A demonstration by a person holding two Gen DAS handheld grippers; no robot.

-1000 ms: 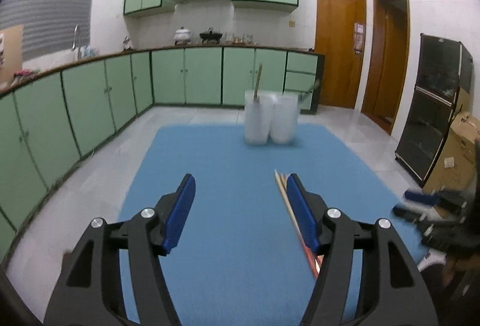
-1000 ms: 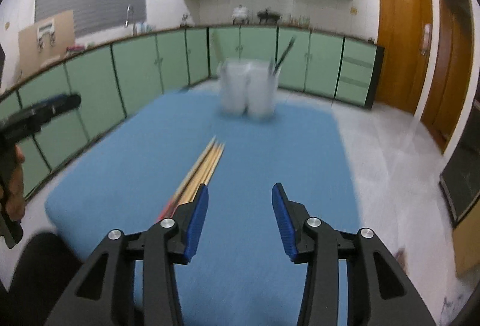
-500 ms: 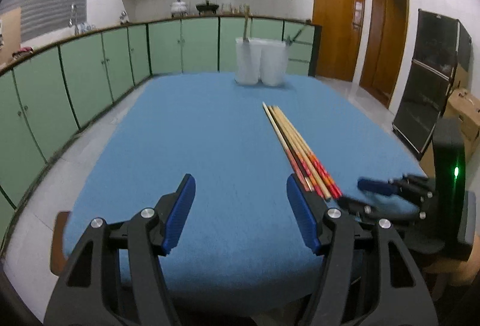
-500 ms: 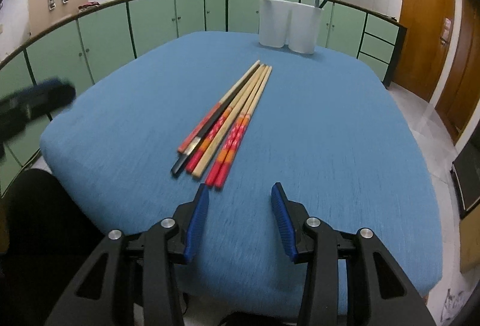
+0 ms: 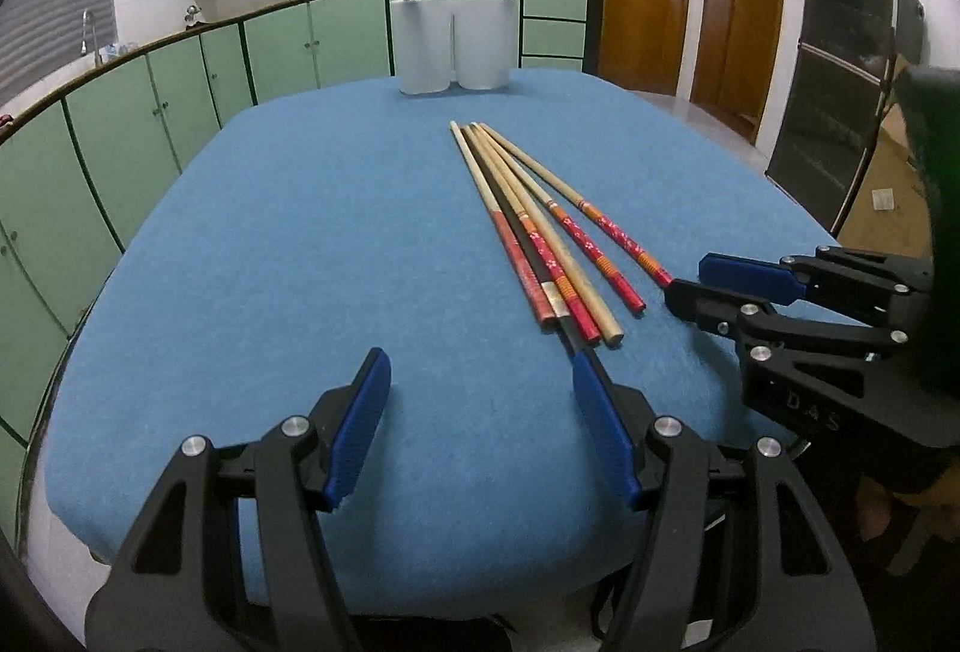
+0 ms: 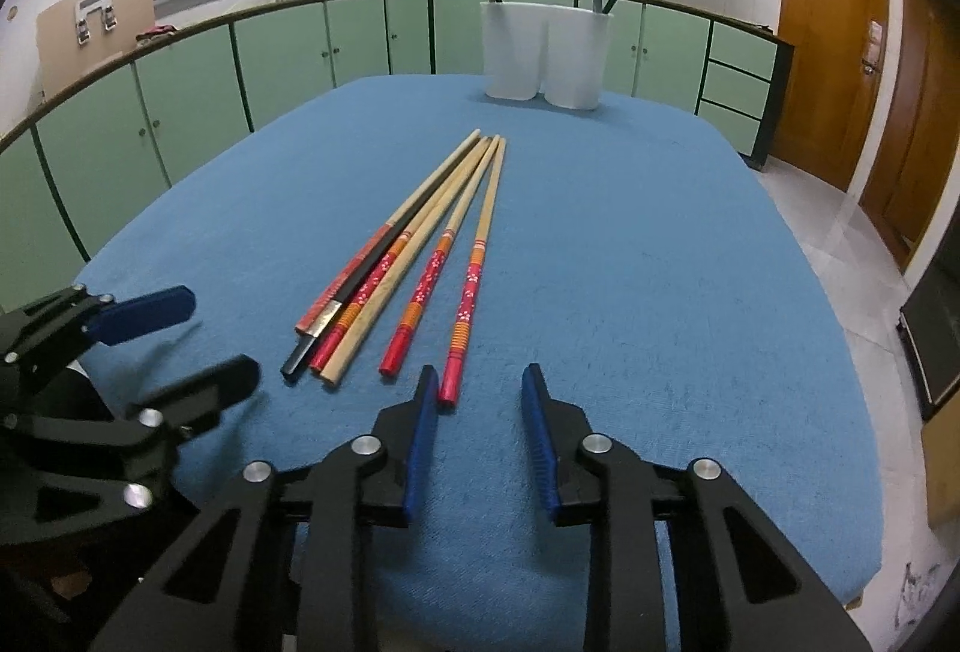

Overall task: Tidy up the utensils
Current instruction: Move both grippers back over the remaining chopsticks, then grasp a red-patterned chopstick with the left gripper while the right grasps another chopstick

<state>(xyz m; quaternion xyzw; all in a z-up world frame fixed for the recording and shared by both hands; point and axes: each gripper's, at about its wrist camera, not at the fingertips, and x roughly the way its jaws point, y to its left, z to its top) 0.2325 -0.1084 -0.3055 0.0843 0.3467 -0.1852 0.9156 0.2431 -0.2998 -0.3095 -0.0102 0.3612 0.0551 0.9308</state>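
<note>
Six chopsticks [image 6: 414, 256] are lying fanned on the blue desk [image 6: 660, 292], well apart from the white holder [image 6: 543, 52] at its far edge. The right hand-held gripper [image 6: 480, 436] is narrowing its empty jaws beside the rightmost red-ended chopstick [image 6: 468, 301], apparently starting a pick-up. The left hand-held gripper [image 5: 480, 430] is hovering wide and empty; next, the right jaws need centring over that stick.
</note>
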